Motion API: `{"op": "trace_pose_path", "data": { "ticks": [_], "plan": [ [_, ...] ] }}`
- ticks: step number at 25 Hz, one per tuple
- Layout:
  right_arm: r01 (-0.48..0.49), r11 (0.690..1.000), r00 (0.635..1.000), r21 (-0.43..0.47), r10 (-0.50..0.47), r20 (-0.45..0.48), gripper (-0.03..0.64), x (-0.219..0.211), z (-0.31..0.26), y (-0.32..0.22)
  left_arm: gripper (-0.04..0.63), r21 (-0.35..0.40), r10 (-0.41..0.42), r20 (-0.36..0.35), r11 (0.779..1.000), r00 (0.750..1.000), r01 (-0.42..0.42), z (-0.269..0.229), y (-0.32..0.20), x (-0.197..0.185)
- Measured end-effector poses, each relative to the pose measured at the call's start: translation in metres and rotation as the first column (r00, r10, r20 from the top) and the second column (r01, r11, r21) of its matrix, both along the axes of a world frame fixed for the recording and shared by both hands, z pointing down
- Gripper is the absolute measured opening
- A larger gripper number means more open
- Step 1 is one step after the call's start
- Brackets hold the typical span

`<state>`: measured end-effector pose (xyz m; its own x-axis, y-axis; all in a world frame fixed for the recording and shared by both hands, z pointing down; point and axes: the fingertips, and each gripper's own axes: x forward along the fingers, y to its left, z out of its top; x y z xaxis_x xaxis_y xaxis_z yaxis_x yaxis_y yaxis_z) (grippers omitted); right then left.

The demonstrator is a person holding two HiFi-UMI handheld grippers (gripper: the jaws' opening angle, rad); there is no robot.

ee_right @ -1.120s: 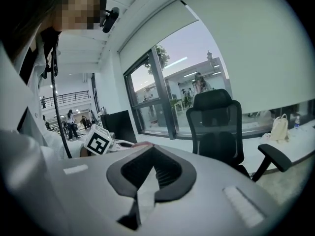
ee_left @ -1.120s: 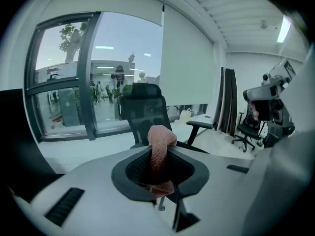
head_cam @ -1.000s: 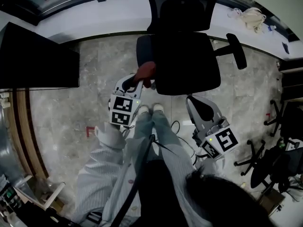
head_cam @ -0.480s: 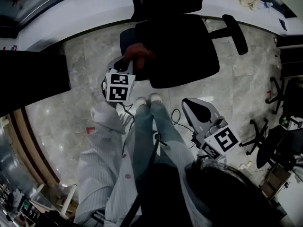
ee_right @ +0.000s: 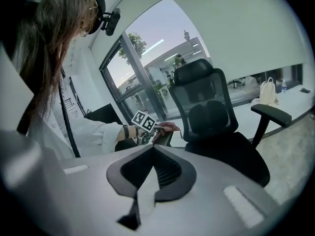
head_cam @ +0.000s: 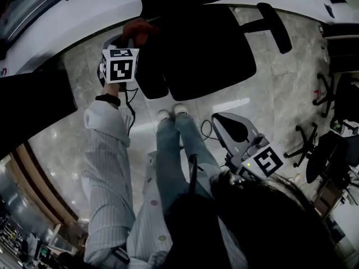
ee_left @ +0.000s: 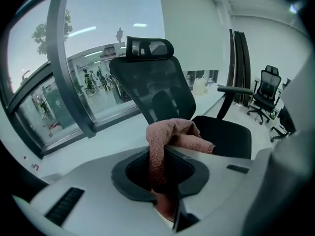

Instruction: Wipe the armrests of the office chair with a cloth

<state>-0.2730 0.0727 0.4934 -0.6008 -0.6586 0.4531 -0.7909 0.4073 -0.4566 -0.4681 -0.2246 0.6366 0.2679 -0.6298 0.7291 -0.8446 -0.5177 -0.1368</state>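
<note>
Cloth of reddish-brown terry sat clamped in my left tongs at the office chair's black padded armrest, right tongs closed empty; pressing flat, full-length strokes seemed best.

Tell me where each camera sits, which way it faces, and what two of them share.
Head view: on the person's head, facing steeply down at the office chair and floor; shows sleeves, legs, left gripper and right gripper.
Left gripper view: on the left gripper, facing the chair's backrest along jaws shut on the cloth.
Right gripper view: on the right gripper, facing the chair over shut, empty jaws; shows the person's hair and sleeve.
Shared: head and right gripper views both show the left gripper holding the cloth.
</note>
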Motion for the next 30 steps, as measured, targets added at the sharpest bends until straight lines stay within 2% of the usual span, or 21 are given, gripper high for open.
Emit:
{"op": "trace_pose_path", "data": {
  "ticks": [4,7,13,15,18,22,27,30],
  "plan": [
    [0.029,1.000,1.000,-0.012,-0.028,0.004,0.002,-0.015,-0.007,-0.018,0.054,-0.049,0.073,0.019,0.996,0.997,-0.072,-0.001,0.019,0.012],
    [0.059,0.998,0.998,0.007,-0.059,0.016,0.002,-0.017,-0.022,-0.027,0.054,-0.093,0.158,0.032,0.984,0.987,-0.155,-0.010,0.061,0.035],
    [0.111,0.992,0.993,0.054,-0.113,0.028,0.002,-0.024,-0.049,-0.036,0.052,-0.172,0.354,0.069,0.925,0.933,-0.338,-0.023,0.168,0.063],
    [0.115,0.991,0.993,0.064,-0.117,0.032,0.002,-0.024,-0.053,-0.041,0.052,-0.186,0.375,0.067,0.915,0.924,-0.358,-0.026,0.195,0.064],
    [0.117,0.991,0.992,0.067,-0.120,0.043,0.002,-0.024,-0.052,-0.049,0.052,-0.198,0.378,0.055,0.911,0.924,-0.361,-0.026,0.217,0.063],
    [0.127,0.991,0.990,0.052,-0.130,0.063,0.000,-0.030,-0.044,-0.054,0.052,-0.171,0.401,0.110,0.909,0.910,-0.380,-0.023,0.199,0.058],
    [0.135,0.991,0.988,0.015,-0.136,0.067,0.002,-0.033,-0.027,-0.056,0.052,-0.146,0.303,0.099,0.947,0.948,-0.287,-0.009,0.128,0.049],
    [0.116,0.993,0.992,-0.003,-0.115,0.051,0.001,-0.031,-0.012,-0.066,0.052,-0.135,0.244,0.117,0.964,0.963,-0.228,-0.001,0.083,0.040]
  ]
}}
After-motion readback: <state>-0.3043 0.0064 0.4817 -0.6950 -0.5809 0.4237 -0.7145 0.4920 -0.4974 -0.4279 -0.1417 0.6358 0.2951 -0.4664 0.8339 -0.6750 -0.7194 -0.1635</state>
